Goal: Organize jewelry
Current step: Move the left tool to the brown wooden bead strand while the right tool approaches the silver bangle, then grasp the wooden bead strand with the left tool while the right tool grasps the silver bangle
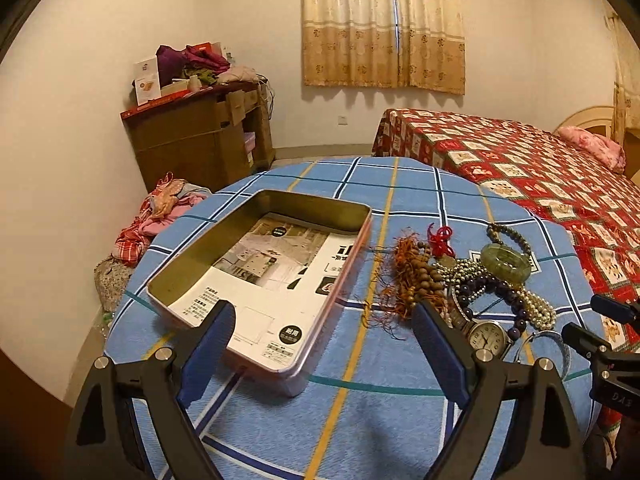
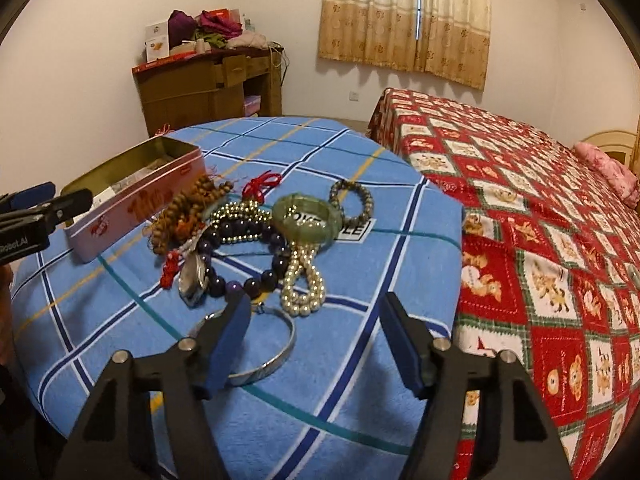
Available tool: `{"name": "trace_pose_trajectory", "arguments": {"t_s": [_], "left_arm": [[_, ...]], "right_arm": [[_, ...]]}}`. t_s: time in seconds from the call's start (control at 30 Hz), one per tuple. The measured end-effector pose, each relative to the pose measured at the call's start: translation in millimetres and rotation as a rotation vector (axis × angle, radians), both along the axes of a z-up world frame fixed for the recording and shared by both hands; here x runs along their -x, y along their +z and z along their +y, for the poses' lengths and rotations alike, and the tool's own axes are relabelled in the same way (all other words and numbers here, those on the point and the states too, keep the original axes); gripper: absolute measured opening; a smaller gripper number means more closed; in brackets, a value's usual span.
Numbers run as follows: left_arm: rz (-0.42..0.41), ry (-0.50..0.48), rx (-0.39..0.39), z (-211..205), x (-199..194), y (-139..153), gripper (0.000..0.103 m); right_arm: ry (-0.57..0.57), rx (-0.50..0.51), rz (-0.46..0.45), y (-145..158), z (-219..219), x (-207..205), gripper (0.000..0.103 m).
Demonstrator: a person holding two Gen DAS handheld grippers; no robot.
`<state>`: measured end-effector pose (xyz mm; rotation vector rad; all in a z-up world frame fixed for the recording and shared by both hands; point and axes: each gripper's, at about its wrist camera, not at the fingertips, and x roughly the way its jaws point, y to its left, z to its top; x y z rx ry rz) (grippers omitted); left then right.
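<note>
Jewelry (image 2: 248,236) heaped, beaded and glossy, beside your oblong metal tin (image 1: 260,280), both your grippers (image 1: 324,344) (image 2: 316,344) gaping, silver bangle (image 2: 264,356) under your right pads.

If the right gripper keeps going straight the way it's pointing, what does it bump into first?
Probably the silver bangle: it lies nearest, partly behind the open right gripper's left finger. The pearl strand lies farther on. Depth is uncertain.
</note>
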<state>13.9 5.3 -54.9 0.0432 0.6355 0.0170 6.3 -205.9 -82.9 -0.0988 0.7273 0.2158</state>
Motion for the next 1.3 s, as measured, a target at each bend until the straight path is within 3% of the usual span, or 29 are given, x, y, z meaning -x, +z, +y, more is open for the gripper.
{"name": "trace_pose_trajectory", "arguments": {"t_s": [0.2, 0.33, 0.4, 0.53, 0.57, 0.6, 0.67, 0.77, 0.83, 0.93, 1.0, 1.07, 1.17, 1.23, 1.27, 1.3], "left_arm": [[0.014, -0.022, 0.007, -3.7, -2.0, -3.8, 0.080], [0.028, -0.048, 0.010, -12.4, -4.1, -9.5, 0.075], [0.036, -0.061, 0.003, -18.0, -5.2, -12.0, 0.074], [0.048, -0.076, 0.002, -23.1, -5.5, -15.2, 0.074], [0.047, -0.075, 0.004, -22.4, -5.4, -14.9, 0.074], [0.047, -0.072, 0.008, -21.1, -5.0, -14.6, 0.074], [0.048, -0.071, 0.016, -21.5, -5.4, -15.7, 0.074], [0.056, -0.073, 0.023, -20.6, -6.6, -16.9, 0.074], [0.061, -0.084, 0.025, -21.8, -8.0, -17.4, 0.074], [0.068, -0.100, 0.021, -25.4, -11.6, -17.8, 0.074], [0.075, -0.108, 0.020, -27.9, -14.9, -18.7, 0.074], [0.082, -0.112, 0.026, -27.3, -16.1, -18.7, 0.074], [0.094, -0.113, 0.029, -25.6, -16.6, -19.4, 0.074], [0.096, -0.112, 0.029, -24.6, -16.7, -19.1, 0.074], [0.097, -0.112, 0.030, -24.1, -16.5, -19.0, 0.074], [0.098, -0.112, 0.030, -23.5, -16.4, -18.7, 0.074]], "right_arm": [[0.030, 0.000, 0.054, -14.1, 9.4, -5.9, 0.047], [0.030, 0.012, 0.062, -21.5, 11.4, -8.8, 0.042], [0.034, 0.008, 0.064, -20.2, 11.7, -9.2, 0.034], [0.030, -0.031, 0.069, -18.7, 5.8, -9.9, 0.033], [0.034, -0.059, 0.074, -17.2, 3.2, -9.6, 0.039], [0.039, -0.089, 0.078, -15.0, 1.2, -8.4, 0.060], [0.065, -0.147, 0.068, -11.2, 0.6, -5.8, 0.092], [0.102, -0.096, 0.060, -13.3, 14.7, -3.9, 0.093], [0.117, -0.047, 0.072, -21.5, 23.3, -4.3, 0.083], [0.124, -0.036, 0.044, -22.6, 24.2, -3.8, 0.081], [0.114, 0.001, 0.024, -22.1, 22.0, -2.7, 0.053], [0.120, -0.004, 0.021, -21.2, 19.9, -3.7, 0.036], [0.135, -0.007, 0.030, -20.7, 20.2, -3.9, 0.035], [0.153, -0.049, 0.043, -19.9, 19.0, -2.4, 0.056], [0.164, -0.079, 0.048, -19.0, 19.1, -0.8, 0.083], [0.173, -0.106, 0.047, -17.4, 19.5, 1.4, 0.100]]}}
